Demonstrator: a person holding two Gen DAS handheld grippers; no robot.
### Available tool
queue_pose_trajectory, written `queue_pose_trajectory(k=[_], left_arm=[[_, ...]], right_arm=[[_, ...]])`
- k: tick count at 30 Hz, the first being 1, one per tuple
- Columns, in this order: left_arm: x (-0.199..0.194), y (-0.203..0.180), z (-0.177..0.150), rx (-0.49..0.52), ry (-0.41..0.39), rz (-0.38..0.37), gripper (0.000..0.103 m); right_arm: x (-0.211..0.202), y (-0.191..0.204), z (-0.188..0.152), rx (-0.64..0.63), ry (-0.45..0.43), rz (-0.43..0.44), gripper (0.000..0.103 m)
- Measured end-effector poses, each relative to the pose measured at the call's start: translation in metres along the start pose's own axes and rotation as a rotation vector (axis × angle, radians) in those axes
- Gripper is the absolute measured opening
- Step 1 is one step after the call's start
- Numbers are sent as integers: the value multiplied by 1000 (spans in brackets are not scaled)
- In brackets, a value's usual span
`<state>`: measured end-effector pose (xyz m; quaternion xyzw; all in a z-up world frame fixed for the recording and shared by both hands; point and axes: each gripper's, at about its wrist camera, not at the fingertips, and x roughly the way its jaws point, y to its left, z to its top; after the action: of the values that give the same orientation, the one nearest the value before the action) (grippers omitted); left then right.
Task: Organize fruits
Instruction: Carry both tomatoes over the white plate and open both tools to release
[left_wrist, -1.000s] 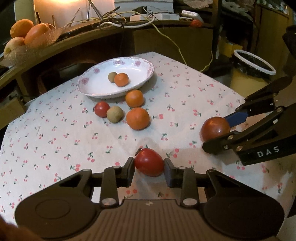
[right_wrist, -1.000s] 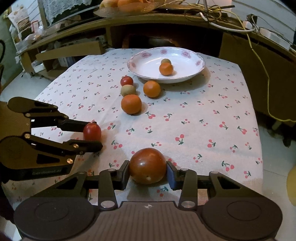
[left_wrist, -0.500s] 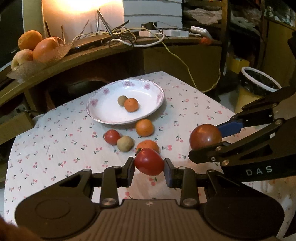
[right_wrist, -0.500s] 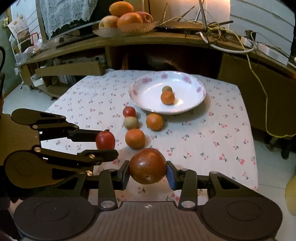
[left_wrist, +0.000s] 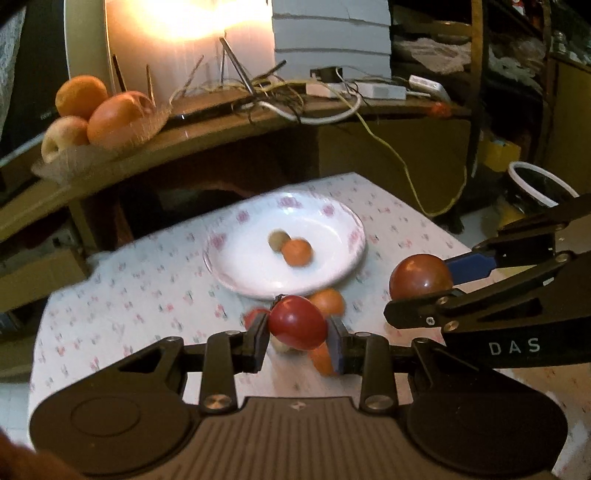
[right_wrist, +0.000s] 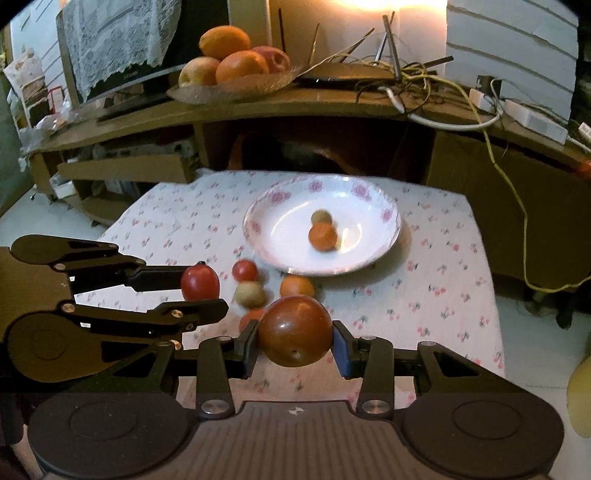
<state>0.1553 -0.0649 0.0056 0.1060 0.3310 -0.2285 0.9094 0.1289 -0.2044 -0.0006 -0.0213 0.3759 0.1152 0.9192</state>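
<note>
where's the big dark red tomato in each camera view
Left wrist view: the dark tomato sits right of centre, clamped in the right claw.
Right wrist view: same tomato is low centre, between that claw's own fingers.
Shared landmark: the white plate beyond it.

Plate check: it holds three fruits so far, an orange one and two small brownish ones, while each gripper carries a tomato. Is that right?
Not quite. The plate holds two fruits, not three: an orange one and one small brownish one behind it, clearest in the right wrist view. The rest stands: the left gripper is shut on a red tomato and the right gripper on a darker tomato.
</note>
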Motion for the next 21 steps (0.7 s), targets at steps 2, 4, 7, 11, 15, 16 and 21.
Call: queue_pose_trajectory(k=[2,4,7,11,15,16,21], left_arm=[[7,5,8,-6,-6,12,38],[14,8,15,-7,-11,33,38],[25,16,27,-28,-15,48,38],[42,24,38,-41,-19,54,38],[60,27,43,-45,1,61,38],[64,27,43,-45,5,63,38],[80,29,41,-42,27,63,38]], right_arm=[[4,-3,8,4,-15,-9,42],[11,-7,15,16,-26,-17,41],[21,-13,27,48,-38,-24,42],[33,-21,40,50,-59,-31,42],[48,-28,46,51,-47,-51,42],[52,-29,47,49,-43,-55,43],[68,-34,47,36,-22,-58,43]])
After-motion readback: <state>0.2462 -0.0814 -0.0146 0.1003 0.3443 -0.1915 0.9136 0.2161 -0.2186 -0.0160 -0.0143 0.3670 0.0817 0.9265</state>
